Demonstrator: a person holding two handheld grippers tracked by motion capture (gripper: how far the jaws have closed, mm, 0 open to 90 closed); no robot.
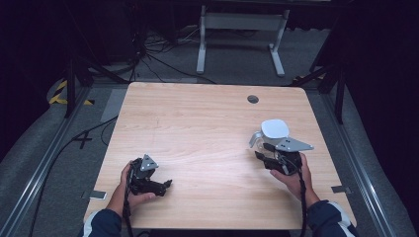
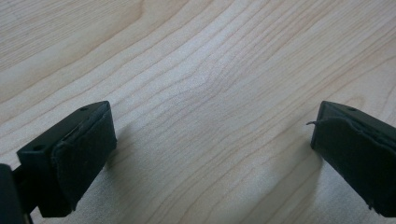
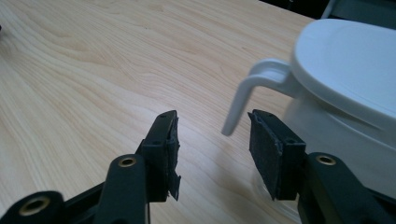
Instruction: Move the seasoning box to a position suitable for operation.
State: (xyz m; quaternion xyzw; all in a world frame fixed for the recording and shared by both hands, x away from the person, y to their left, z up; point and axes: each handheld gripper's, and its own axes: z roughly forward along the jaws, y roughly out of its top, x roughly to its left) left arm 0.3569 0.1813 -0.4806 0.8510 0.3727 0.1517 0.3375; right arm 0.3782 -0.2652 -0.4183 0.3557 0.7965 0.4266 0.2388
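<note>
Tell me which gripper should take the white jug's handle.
Right. The right gripper is open beside the jug, handle just ahead; the left gripper sits far across the table.

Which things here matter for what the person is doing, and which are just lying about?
Likely in use:
- white lidded jug, handle just ahead of the right gripper
- left gripper, open over bare table

Lying about:
- white desk frame on the floor
- floor cables
- yellow-black tape
</note>
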